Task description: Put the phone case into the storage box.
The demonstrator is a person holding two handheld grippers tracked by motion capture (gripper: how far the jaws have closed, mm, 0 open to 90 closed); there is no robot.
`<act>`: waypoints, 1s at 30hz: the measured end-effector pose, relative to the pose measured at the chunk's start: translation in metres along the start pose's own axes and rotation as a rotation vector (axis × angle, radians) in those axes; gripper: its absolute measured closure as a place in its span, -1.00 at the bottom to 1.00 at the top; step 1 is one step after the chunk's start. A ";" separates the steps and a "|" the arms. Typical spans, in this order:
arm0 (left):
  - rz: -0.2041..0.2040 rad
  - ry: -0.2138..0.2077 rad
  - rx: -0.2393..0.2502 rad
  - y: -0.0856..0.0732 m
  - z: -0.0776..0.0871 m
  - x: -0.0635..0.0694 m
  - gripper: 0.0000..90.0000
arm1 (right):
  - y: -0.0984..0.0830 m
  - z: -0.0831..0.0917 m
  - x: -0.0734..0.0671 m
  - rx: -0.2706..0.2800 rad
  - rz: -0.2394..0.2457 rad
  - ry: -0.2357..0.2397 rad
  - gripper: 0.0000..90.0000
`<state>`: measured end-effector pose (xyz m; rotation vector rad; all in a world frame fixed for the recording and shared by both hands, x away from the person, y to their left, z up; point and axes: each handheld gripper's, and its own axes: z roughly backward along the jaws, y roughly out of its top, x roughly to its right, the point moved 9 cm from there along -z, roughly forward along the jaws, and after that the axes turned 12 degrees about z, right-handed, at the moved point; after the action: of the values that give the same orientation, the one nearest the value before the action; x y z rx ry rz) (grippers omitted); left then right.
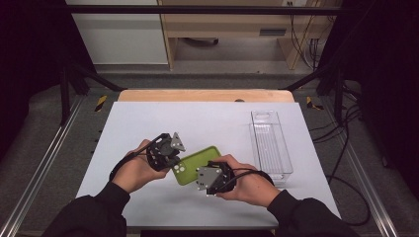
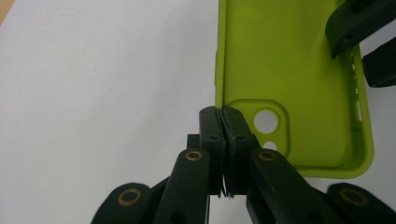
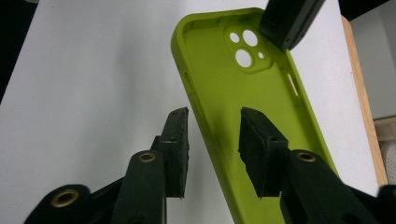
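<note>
The green phone case [image 1: 196, 164] is lying hollow side up on the white worktop [image 1: 148, 123], to the left of the clear plastic tray [image 1: 271, 143] and well apart from it. Its long axis is running diagonally, with the camera-hole end pointing toward the person's left hand and the plain end slanting away toward the tray.

The left gripper [image 2: 223, 116] is sitting at the camera-hole corner, its fingers pressed together on the case's side wall, pinching the rim there. The right gripper [image 3: 212, 140] is reaching along the case from the near long side. Its fingers are spread and straddling that wall, one outside on the worktop side and one over the hollow, not yet closing.

Judging from this, the right hand is the one placed to grip next.
</note>
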<state>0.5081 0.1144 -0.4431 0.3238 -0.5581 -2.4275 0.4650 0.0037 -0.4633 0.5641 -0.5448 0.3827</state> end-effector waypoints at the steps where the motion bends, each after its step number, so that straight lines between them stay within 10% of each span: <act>1: -0.002 0.000 -0.001 0.000 0.000 0.000 0.96 | 0.000 -0.001 0.000 -0.002 0.004 0.004 0.44; 30: -0.013 -0.023 -0.008 0.001 0.000 0.002 0.95 | 0.002 -0.011 -0.011 -0.040 0.115 0.077 0.80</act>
<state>0.5065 0.1124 -0.4433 0.2971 -0.5574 -2.4485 0.4598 0.0101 -0.4765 0.4791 -0.5114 0.4992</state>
